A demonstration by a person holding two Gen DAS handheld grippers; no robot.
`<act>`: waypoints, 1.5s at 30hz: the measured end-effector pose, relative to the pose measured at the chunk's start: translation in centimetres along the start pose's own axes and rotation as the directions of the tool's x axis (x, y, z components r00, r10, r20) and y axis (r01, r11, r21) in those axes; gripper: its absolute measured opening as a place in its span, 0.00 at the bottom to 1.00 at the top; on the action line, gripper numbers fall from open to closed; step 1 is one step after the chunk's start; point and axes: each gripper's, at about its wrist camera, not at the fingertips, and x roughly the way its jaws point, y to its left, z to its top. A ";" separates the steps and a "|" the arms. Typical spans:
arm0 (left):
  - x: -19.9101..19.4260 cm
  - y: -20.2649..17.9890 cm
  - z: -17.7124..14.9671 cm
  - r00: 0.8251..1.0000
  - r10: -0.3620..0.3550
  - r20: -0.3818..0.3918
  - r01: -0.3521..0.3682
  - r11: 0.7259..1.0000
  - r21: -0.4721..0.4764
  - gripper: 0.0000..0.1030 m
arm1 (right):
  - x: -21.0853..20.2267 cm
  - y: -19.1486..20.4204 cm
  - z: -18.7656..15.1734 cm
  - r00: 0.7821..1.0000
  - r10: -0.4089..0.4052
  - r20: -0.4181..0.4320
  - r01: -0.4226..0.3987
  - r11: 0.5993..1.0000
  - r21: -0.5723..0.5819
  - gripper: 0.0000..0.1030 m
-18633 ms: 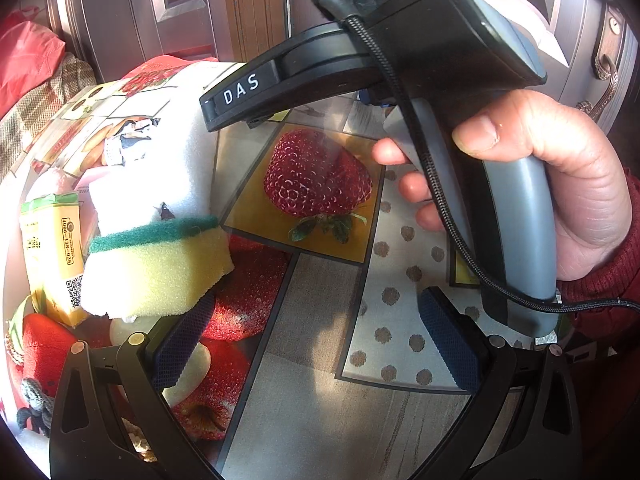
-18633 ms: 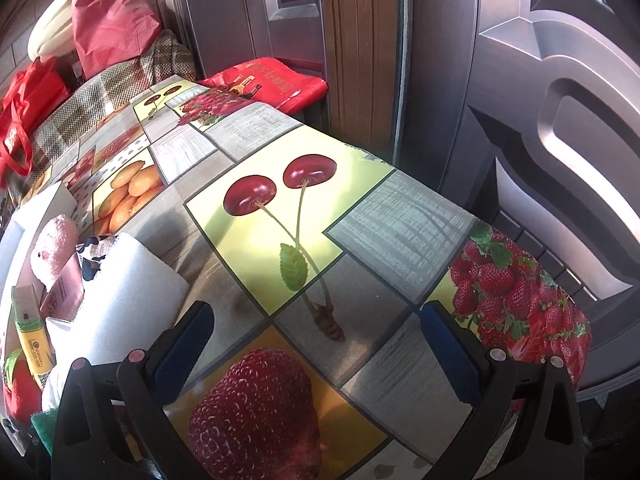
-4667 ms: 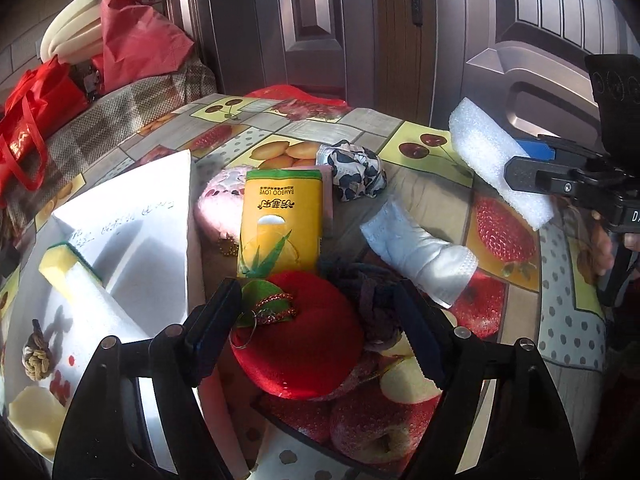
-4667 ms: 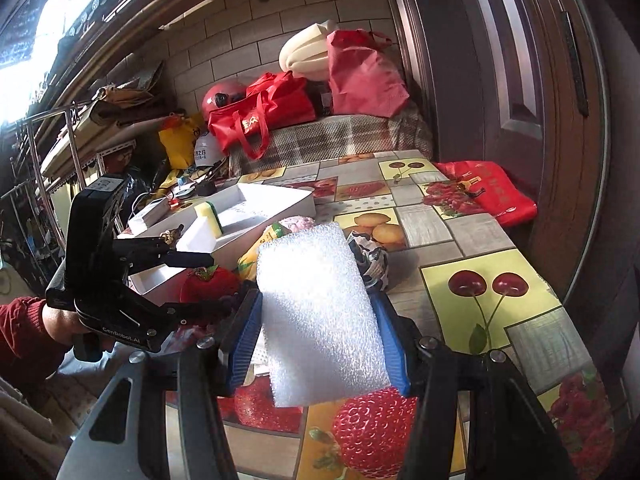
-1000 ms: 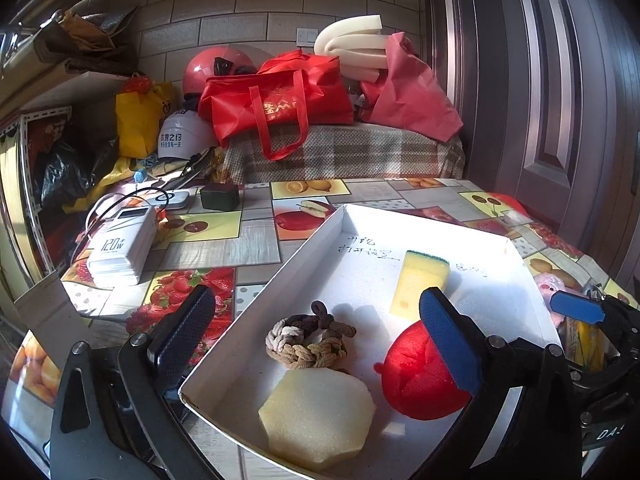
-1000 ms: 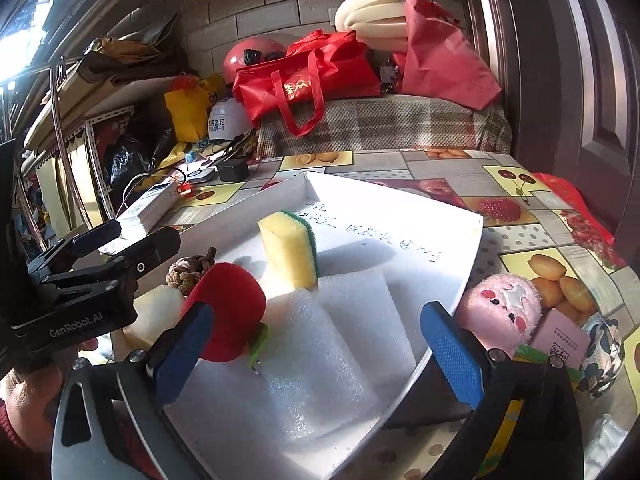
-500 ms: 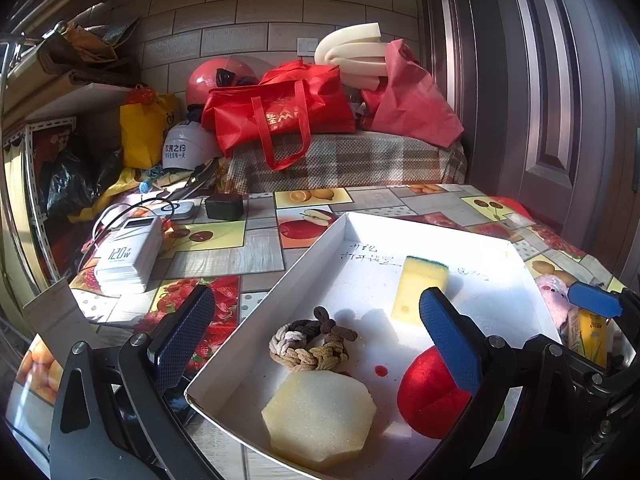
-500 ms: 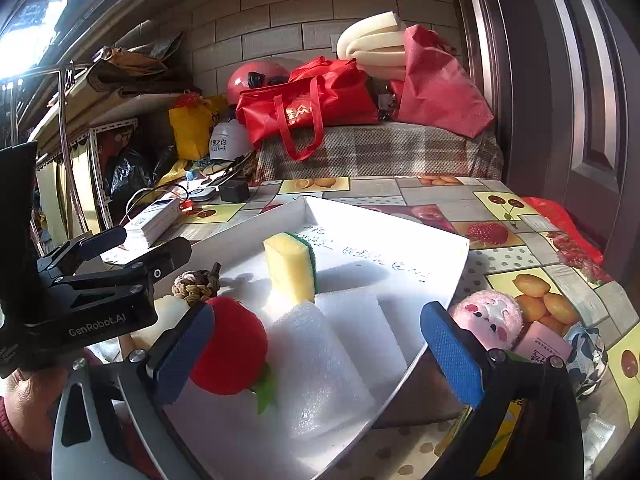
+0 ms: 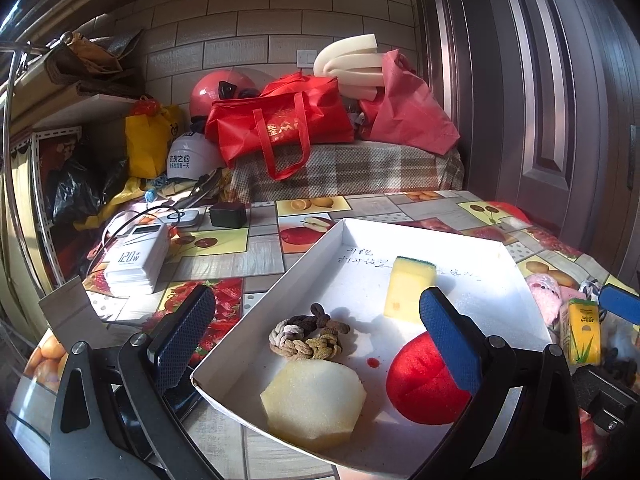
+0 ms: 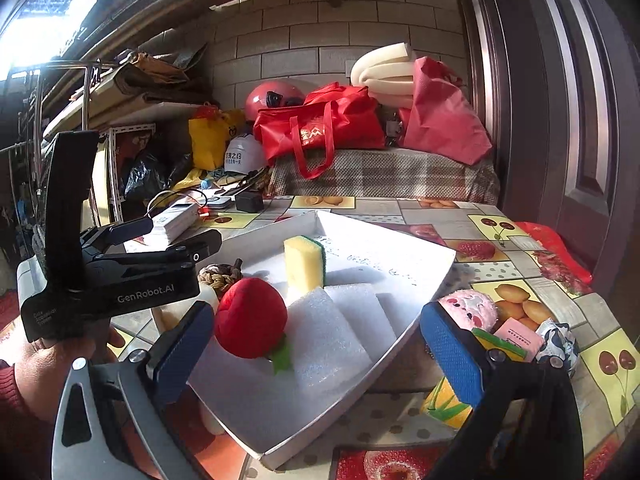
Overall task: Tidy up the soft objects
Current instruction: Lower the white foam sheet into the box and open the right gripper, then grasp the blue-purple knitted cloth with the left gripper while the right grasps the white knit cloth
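Inside the white tray [image 10: 424, 276] five soft items are gathered, while the pink plush [image 10: 468, 308] and tissue pack [image 9: 580, 330] are left on the tabletop [image 10: 436, 210], both tools, left tool [image 9: 316, 336] and right tool [image 10: 316, 352], being spread wide and unloaded.

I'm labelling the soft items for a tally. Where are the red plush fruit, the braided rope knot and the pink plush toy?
red plush fruit [image 10: 250, 322], right wrist view, front of its body
braided rope knot [image 9: 306, 338], left wrist view, middle of the braid
pink plush toy [image 10: 468, 308], right wrist view, its fuzzy top

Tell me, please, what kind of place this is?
Probably a home entryway or storage room: a brick wall, a metal door, helmets and a red bag piled behind a table with a fruit-print cloth.
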 end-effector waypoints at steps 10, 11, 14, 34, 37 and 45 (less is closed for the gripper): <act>-3.8 -6.0 -1.1 0.965 -0.260 -0.041 0.263 0.960 0.101 1.00 | -6.2 -8.9 -1.5 0.989 -0.148 0.026 0.141 0.972 0.190 1.00; -4.0 -6.9 -1.3 0.957 -0.283 -0.064 0.289 0.950 0.118 1.00 | -6.7 -10.3 -1.6 0.984 -0.180 0.016 0.173 0.961 0.215 1.00; -4.8 -10.2 -2.1 0.928 -0.344 -0.143 0.365 0.915 0.170 1.00 | -8.0 -14.6 -2.3 0.968 -0.248 -0.049 0.251 0.925 0.284 1.00; -4.8 -20.6 -4.6 0.734 -0.510 -0.449 0.649 0.722 0.240 0.94 | -3.0 -16.5 -4.8 0.914 -0.010 -0.405 0.113 0.966 0.231 0.35; -4.1 -21.2 -4.5 0.711 -0.528 -0.464 0.668 0.714 0.212 0.88 | -4.6 -18.1 -4.8 0.939 -0.026 -0.343 0.140 0.939 0.313 0.34; -1.2 -25.4 -5.2 0.665 -0.484 -0.569 0.681 0.705 0.196 0.49 | -5.5 -19.1 -4.6 0.954 -0.038 -0.298 0.154 0.915 0.374 0.34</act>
